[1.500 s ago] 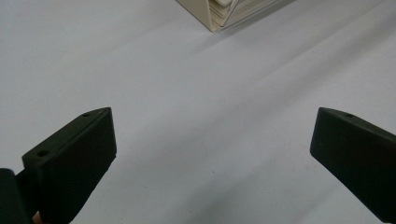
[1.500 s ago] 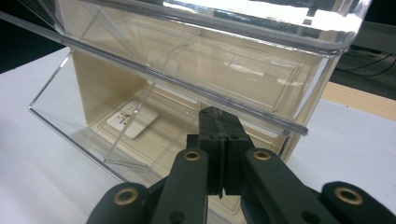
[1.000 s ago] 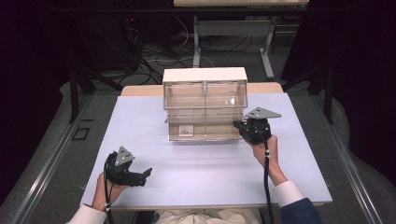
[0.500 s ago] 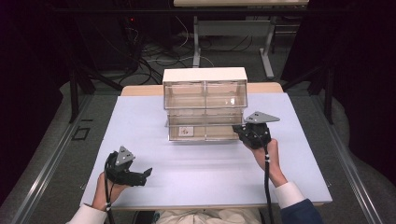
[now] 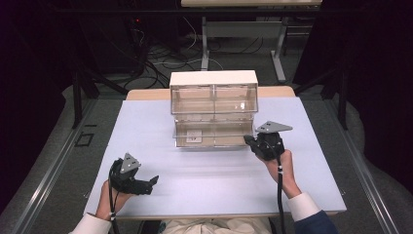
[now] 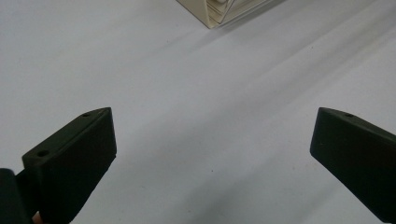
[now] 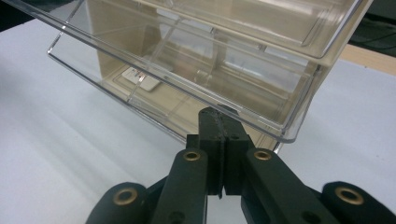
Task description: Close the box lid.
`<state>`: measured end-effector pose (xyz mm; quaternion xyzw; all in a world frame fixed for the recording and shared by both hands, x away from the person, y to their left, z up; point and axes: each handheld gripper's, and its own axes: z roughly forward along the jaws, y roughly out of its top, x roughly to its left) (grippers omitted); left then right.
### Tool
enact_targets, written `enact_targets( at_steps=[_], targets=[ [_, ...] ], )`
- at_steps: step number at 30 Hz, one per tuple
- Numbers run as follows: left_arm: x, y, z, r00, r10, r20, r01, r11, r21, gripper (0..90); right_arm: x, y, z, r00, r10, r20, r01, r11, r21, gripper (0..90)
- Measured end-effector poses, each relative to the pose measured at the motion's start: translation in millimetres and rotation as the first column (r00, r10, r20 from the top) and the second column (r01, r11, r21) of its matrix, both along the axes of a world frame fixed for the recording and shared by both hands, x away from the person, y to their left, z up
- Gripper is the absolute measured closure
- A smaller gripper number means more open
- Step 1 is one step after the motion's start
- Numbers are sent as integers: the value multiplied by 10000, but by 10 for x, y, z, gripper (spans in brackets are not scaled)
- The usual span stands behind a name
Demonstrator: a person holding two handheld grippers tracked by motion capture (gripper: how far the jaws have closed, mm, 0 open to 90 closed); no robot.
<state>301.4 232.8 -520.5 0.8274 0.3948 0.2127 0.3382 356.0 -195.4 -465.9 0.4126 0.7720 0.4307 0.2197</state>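
A cream cabinet (image 5: 213, 80) with clear plastic drawers stands at the back middle of the table. Its lower clear drawer (image 5: 214, 134) is pulled out toward me, with a small white card (image 5: 194, 138) lying in it. My right gripper (image 5: 250, 141) is at the drawer's right front corner. In the right gripper view the right gripper (image 7: 219, 113) is shut, its tips tucked just under the front lip of the clear drawer (image 7: 187, 60); nothing shows between the jaws. My left gripper (image 5: 152, 183) rests open near the front left of the table, holding nothing. The left gripper (image 6: 214, 116) points at bare table.
The pale blue-white table top (image 5: 204, 195) stretches wide in front of the cabinet. A corner of the cabinet (image 6: 219, 11) shows far ahead in the left gripper view. Behind the table are another table's legs (image 5: 277, 48) and cables on the floor.
My right gripper has come a little toward the front of the table, staying at the drawer's right front corner. The left gripper has kept still.
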Motion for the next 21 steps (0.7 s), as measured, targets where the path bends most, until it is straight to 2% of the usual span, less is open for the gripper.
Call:
enact_targets(
  at_steps=[7,12,17,21],
  targets=[
    [8,-8,-3,10000,-98,4,98,9998,145,0,-43,-28,-43,9998,-32,-220,27,9997,-230,899],
    [12,-23,-4,9999,-120,-31,120,9999,59,0,-67,-54,-101,9988,-96,-470,79,9993,-373,899],
    [22,-28,-8,9999,-129,-38,129,9999,29,0,-92,-60,-131,9982,-80,-588,55,9991,-430,898],
    [30,-25,-6,9997,-215,-67,216,9997,129,0,-114,-79,-110,9986,-108,-510,85,9989,-460,898]
  ],
)
